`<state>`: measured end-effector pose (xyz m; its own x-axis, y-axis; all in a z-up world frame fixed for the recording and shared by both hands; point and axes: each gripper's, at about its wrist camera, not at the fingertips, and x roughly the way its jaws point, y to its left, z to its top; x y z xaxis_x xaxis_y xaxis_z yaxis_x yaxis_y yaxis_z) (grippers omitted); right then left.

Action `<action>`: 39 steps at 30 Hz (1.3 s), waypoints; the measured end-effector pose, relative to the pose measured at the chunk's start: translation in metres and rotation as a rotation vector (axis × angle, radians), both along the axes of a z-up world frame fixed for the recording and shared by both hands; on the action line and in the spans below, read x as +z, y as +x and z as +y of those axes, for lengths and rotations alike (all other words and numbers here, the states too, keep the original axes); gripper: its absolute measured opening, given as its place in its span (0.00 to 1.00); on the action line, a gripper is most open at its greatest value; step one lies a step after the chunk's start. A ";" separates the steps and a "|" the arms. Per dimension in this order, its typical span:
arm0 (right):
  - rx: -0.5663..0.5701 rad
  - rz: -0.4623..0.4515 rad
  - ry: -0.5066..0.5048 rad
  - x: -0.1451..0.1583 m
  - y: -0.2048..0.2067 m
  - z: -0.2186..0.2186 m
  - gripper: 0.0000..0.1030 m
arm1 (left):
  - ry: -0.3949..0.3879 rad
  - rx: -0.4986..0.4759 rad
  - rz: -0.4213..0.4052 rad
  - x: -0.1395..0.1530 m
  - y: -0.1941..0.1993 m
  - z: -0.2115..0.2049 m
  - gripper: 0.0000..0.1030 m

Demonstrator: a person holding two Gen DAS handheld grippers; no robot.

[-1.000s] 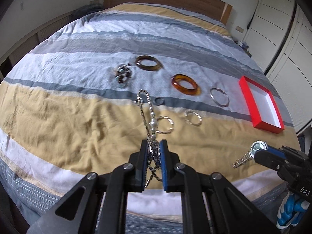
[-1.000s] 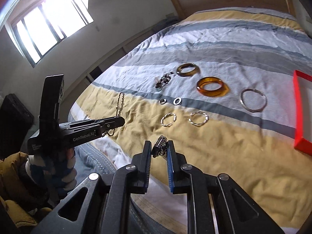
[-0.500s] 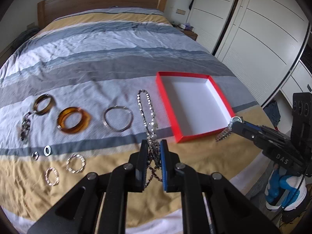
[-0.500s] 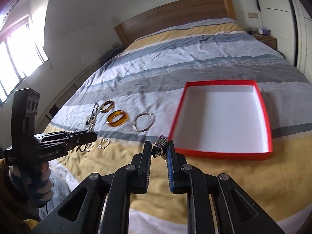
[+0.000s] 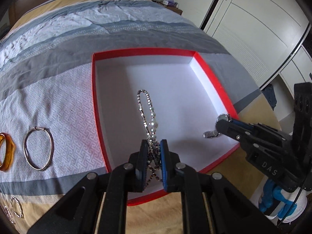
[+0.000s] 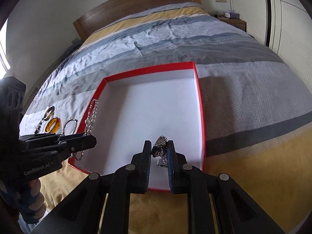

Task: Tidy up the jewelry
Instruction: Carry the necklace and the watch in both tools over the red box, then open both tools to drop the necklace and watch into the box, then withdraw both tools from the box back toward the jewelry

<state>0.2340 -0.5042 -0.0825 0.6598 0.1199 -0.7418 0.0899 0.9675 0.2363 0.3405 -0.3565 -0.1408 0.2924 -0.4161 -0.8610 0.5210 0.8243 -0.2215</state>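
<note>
Left wrist: necklace (image 5: 148,117) clamped in left tongs (image 5: 153,146), over red box (image 5: 212,74)

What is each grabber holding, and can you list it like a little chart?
left gripper: shut on beaded necklace, dangling over the box
right gripper: shut on silver watch, over the box's near edge
red box: open, white inside, nothing lying in it yet
still on the bed: silver bangle, amber bangle, small wavy rings
</note>
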 end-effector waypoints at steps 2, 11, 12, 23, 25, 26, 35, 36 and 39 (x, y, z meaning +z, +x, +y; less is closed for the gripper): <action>-0.002 0.029 -0.016 -0.009 0.005 -0.003 0.15 | 0.023 0.010 0.021 -0.013 0.003 -0.001 0.11; -0.007 0.065 -0.107 -0.015 0.007 0.001 0.25 | -0.001 0.029 0.020 -0.015 0.003 0.002 0.17; -0.006 0.061 -0.105 -0.013 0.006 0.001 0.26 | 0.004 0.030 0.011 -0.012 0.002 0.003 0.22; -0.055 -0.017 -0.129 0.042 -0.037 -0.005 0.32 | -0.067 0.051 -0.072 0.048 -0.024 0.030 0.30; -0.062 -0.046 -0.135 0.060 -0.053 -0.003 0.33 | -0.071 0.047 -0.121 0.071 -0.038 0.041 0.30; -0.063 -0.063 -0.139 0.070 -0.062 0.000 0.33 | -0.069 0.047 -0.143 0.084 -0.045 0.047 0.30; -0.042 -0.217 -0.105 0.152 -0.145 0.052 0.36 | -0.094 0.145 -0.299 0.192 -0.117 0.147 0.30; -0.039 -0.232 -0.100 0.159 -0.155 0.059 0.36 | -0.091 0.158 -0.313 0.200 -0.124 0.160 0.30; -0.027 -0.271 -0.089 0.174 -0.181 0.081 0.38 | -0.073 0.207 -0.353 0.222 -0.152 0.201 0.30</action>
<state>0.0528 -0.4235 0.0919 0.8373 0.0419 -0.5451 0.0611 0.9837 0.1694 0.1886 -0.1555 0.0812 0.6480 -0.3743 -0.6633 0.4007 0.9082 -0.1211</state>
